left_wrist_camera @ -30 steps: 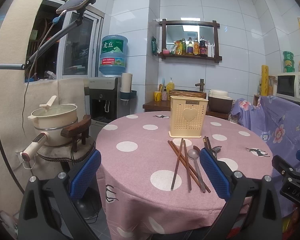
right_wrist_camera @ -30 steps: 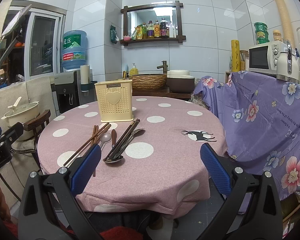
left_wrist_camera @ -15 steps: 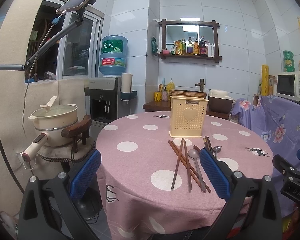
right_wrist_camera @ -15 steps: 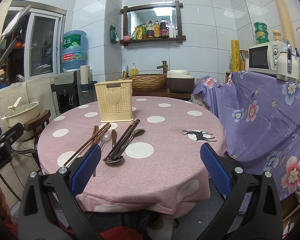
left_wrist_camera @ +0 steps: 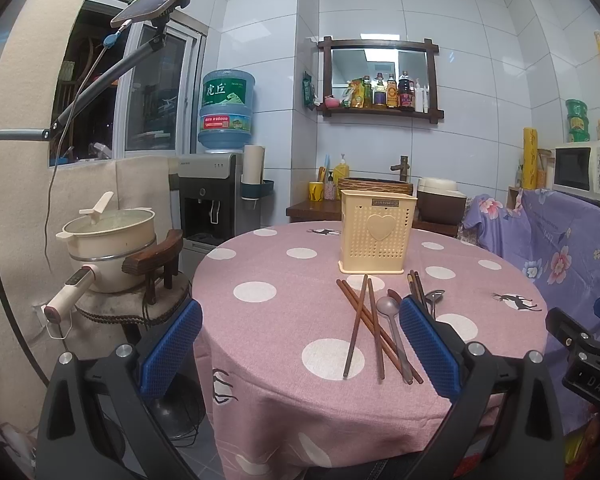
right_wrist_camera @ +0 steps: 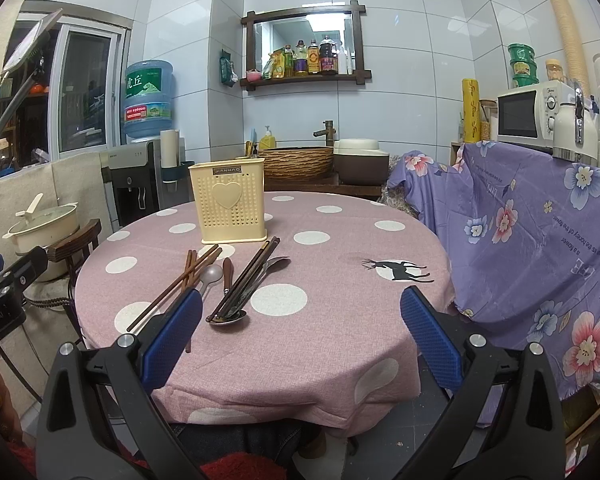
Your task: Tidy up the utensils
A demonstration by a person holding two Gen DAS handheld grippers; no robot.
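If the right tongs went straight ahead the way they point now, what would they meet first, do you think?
Probably the bare pink polka-dot tablecloth, right of the loose spoons. The open right tongs point past the cream utensil holder, though depth is unclear.

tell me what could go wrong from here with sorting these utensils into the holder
1. The brown chopsticks lie crossed with a spoon among them, so closing a tool on one piece may drag its neighbours.
2. The dark chopsticks rest over a spoon near the table's front edge; a nudge could send them off.
3. The cream holder looks light and stands free on the tablecloth; a hard insertion might tip it.
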